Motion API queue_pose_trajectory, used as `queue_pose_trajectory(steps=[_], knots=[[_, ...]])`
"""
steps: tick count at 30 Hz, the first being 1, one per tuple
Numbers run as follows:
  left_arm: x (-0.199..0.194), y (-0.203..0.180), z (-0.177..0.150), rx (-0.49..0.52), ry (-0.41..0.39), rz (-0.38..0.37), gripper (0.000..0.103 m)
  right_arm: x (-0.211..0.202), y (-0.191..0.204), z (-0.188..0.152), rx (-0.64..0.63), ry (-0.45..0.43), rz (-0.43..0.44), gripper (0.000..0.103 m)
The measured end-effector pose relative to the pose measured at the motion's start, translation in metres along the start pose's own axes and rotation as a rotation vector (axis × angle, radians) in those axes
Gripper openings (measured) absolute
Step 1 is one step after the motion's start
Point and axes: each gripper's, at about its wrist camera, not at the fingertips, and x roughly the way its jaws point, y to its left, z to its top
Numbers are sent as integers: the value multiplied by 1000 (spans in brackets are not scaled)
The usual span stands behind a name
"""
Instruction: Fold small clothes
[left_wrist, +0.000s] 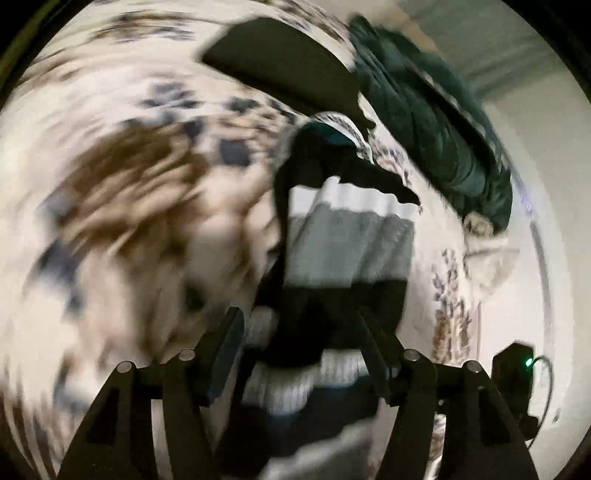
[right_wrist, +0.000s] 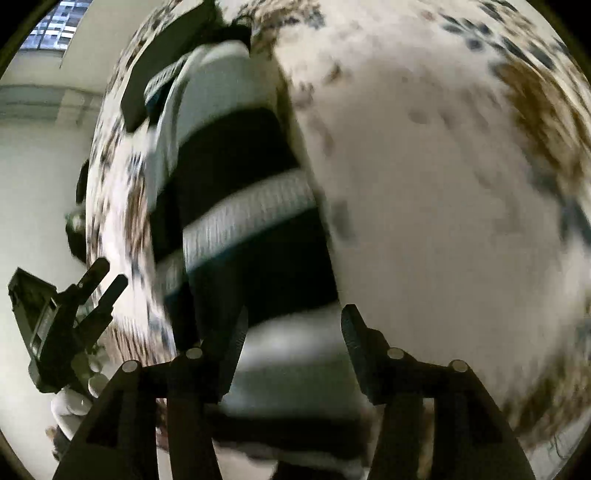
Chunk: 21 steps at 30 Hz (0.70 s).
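Observation:
A striped garment (left_wrist: 347, 240) in black, white and grey bands lies on a floral bedspread (left_wrist: 129, 184). It also shows in the right wrist view (right_wrist: 243, 206), stretched away from the camera. My left gripper (left_wrist: 299, 328) is open, its fingers wide apart just above the garment's near end. My right gripper (right_wrist: 291, 328) is open too, over a white band at the garment's near end. The left gripper (right_wrist: 105, 277) also shows at the left of the right wrist view, off the bed's edge. Both views are blurred by motion.
A flat black item (left_wrist: 280, 62) lies on the bed beyond the garment. A dark green quilted cover (left_wrist: 436, 129) is bunched at the far right of the bed. White walls (right_wrist: 33, 166) lie past the bed's edge (right_wrist: 110, 206).

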Motion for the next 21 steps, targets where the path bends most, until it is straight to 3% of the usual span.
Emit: queue_pose_trajectory(steps=[1, 3, 4, 5, 6, 7, 11, 13, 15, 16, 17, 19, 21], knots=[[18, -4, 11, 27, 23, 4, 57, 13, 4, 11, 10, -9, 12, 55], [38, -9, 18, 91, 42, 25, 4, 31, 10, 36, 41, -4, 45, 55], [40, -8, 17, 124, 55, 48, 2, 42, 9, 46, 65, 6, 76, 55], [41, -4, 18, 144, 48, 66, 2, 49, 9, 54, 75, 7, 86, 46], [38, 5, 19, 143, 33, 87, 2, 49, 10, 60, 68, -14, 93, 28], [39, 18, 22, 118, 40, 89, 2, 48, 14, 62, 46, -42, 43, 3], [40, 49, 31, 62, 96, 118, 1, 59, 4, 71, 76, -16, -88, 2], [31, 50, 44, 36, 102, 62, 4, 61, 6, 76, 48, 34, -112, 3], [21, 41, 61, 34, 75, -7, 16, 50, 13, 85, 60, 43, -81, 3], [19, 35, 72, 40, 55, -32, 39, 38, 17, 92, 54, 16, -60, 10], [19, 30, 82, 44, 35, -44, 63, 29, 23, 102, 49, -18, -46, 35], [30, 18, 109, 44, -6, -77, 65, 10, 32, 133, 64, -98, 16, 67], [52, 9, 136, 50, -3, -63, 65, 7, 37, 165, 87, -138, 53, 68]])
